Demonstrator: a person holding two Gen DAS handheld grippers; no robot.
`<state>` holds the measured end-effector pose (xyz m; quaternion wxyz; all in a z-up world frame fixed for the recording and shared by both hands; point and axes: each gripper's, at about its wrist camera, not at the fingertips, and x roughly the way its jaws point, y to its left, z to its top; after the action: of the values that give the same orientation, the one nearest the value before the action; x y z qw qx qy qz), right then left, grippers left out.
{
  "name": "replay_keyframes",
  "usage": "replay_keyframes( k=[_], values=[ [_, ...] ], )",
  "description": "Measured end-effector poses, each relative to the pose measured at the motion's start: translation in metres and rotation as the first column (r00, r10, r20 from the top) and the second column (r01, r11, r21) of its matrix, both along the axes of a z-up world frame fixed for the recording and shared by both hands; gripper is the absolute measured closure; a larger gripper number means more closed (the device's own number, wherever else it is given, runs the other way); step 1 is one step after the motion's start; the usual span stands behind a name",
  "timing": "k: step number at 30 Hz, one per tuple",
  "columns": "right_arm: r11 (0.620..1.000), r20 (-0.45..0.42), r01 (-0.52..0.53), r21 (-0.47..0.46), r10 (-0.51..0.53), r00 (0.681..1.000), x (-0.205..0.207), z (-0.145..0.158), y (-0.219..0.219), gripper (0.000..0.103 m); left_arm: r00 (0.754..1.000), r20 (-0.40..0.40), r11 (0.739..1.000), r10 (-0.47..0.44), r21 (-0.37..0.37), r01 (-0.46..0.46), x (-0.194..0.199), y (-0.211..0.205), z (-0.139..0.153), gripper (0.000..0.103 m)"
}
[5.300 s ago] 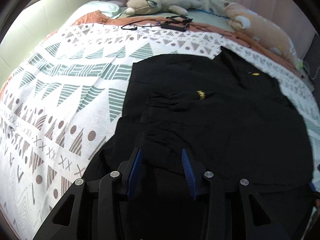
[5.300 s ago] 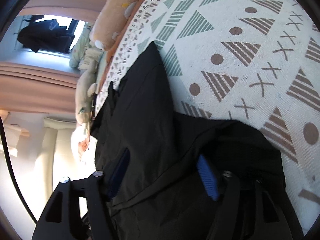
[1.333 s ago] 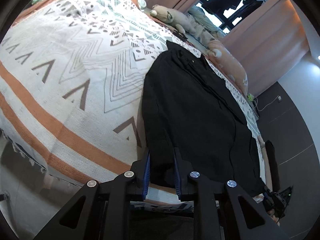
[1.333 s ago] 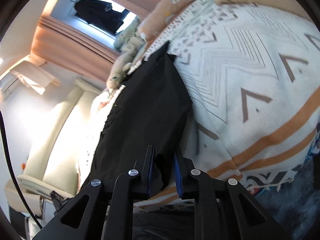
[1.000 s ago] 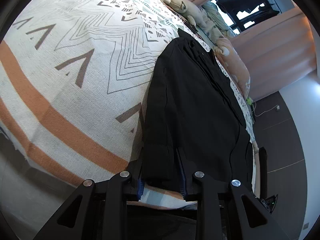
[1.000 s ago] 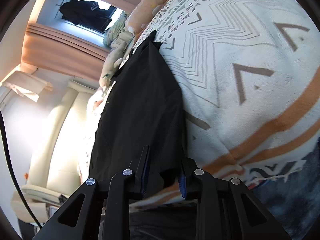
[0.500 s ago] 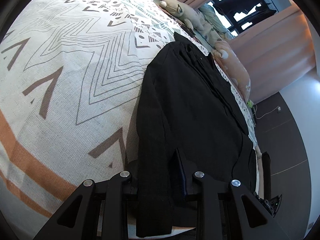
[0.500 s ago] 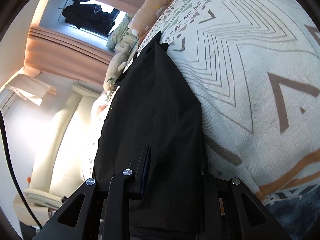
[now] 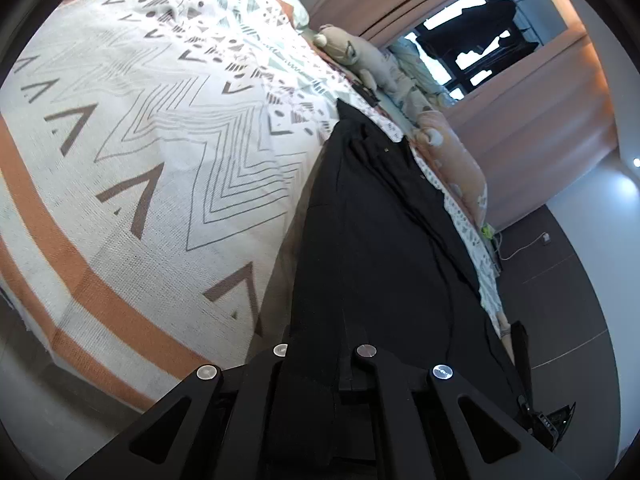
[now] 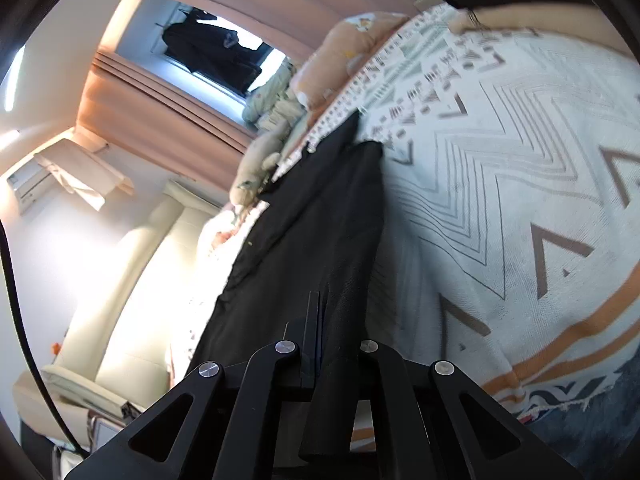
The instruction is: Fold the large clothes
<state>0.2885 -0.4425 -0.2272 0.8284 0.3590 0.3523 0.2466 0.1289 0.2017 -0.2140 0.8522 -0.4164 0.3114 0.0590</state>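
Observation:
A black garment (image 9: 380,240) lies stretched lengthwise on the patterned bedspread (image 9: 160,140), its collar end far away near the plush toys. My left gripper (image 9: 320,344) is at the near hem, on the garment's left corner, and its jaws are closing tight on the cloth. In the right wrist view the same garment (image 10: 320,220) runs away from my right gripper (image 10: 324,340), whose jaws are closing tight on the hem's right corner. Both corners are lifted a little off the bedspread (image 10: 500,200). Black fabric hides the blue pads.
Plush toys (image 9: 352,52) (image 9: 452,148) lie along the far side of the bed below the curtained window (image 9: 460,52). A cream padded headboard (image 10: 132,280) stands to the left in the right wrist view. Dark floor (image 9: 580,300) borders the bed.
Both grippers have shut on the hem corners that lay between their open fingers. Both have risen, lifting the near end of the garment off the bed edge.

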Motion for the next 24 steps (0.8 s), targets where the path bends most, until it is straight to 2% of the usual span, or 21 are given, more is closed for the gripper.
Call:
replay_keyframes(
  k=[6,12,15,24],
  values=[
    [1.000,0.061,0.013,0.001,-0.014,0.998,-0.028,0.031,-0.011,0.099,0.999,0.050,0.999,-0.018,0.038,0.016,-0.024,-0.014,0.028,0.101],
    [1.000,0.088,0.016,0.017,-0.017,0.996,-0.056,0.048,-0.021,0.099,0.996,0.088,1.000,-0.014,0.023,0.012,-0.059,-0.019,0.045,0.101],
    [0.999,0.092,0.020,0.045,-0.025,0.995,-0.068,0.056,-0.028,0.099,0.994,0.104,1.000,-0.022,0.024,0.020,-0.071,-0.023,0.054,0.101],
    [0.999,0.097,0.049,0.024,-0.051,0.994,-0.099,0.087,-0.036,0.099,0.992,0.127,1.000,-0.005,0.021,0.002,-0.102,-0.035,0.085,0.101]
  ],
)
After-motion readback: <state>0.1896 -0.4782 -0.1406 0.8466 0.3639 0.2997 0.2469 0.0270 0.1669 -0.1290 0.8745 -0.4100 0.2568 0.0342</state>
